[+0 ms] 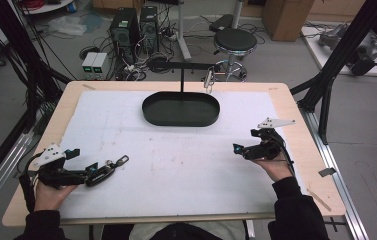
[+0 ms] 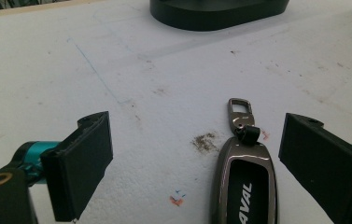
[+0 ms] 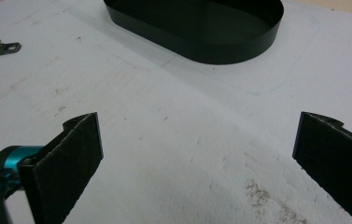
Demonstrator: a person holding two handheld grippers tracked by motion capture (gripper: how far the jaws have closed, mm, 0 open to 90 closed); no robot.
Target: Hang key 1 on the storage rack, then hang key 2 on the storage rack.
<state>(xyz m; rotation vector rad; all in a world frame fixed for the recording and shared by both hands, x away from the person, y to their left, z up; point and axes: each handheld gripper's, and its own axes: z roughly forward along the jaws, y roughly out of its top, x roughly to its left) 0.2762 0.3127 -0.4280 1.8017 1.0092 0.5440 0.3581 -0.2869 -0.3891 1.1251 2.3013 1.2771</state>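
Left gripper view showed the key fob (image 2: 244, 184) lying flat on the white mat (image 2: 164, 84) between the two black pads, well nearer the right-hand pad (image 2: 320, 163) than the other. Its long axis was seen running away from the camera, along the jaws, with the metal clip (image 2: 240, 112) at the far end pointing toward the black oval tray (image 2: 218, 14). The left gripper (image 1: 93, 172) was held wide apart around the fob, nothing yet clamped. The right gripper (image 1: 243, 150) was likewise spread open over bare mat, well apart from the fob, so the left hand (image 1: 51, 192) was judged much the nearer.
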